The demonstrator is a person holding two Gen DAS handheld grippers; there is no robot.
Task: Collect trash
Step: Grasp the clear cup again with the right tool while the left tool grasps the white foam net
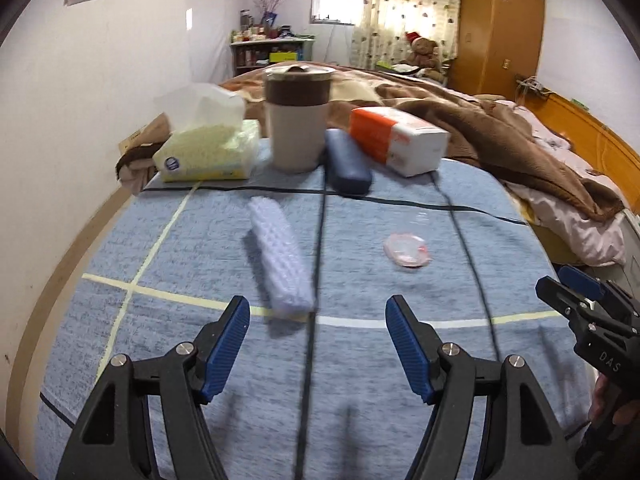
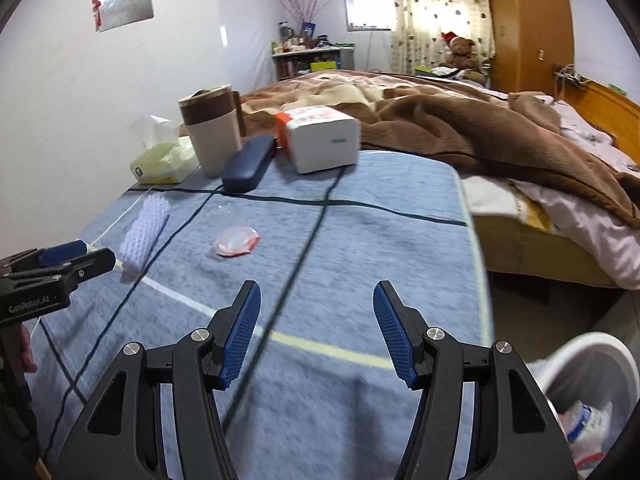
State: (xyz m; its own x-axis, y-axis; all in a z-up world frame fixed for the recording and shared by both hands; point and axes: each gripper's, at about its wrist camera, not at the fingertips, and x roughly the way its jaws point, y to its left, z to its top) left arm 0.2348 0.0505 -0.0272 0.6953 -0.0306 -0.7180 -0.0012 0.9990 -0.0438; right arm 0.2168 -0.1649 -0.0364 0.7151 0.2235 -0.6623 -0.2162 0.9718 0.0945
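My left tool (image 1: 318,314) and right tool (image 2: 316,300) both gape wide, empty, above the worktop (image 1: 400,360). Foam sleeve (image 1: 280,256) and plastic wrapper (image 1: 406,250) lie ahead.

Home bedroom, rumpled bed (image 2: 440,128), wardrobe (image 1: 500,24), teddy bear (image 2: 460,54)
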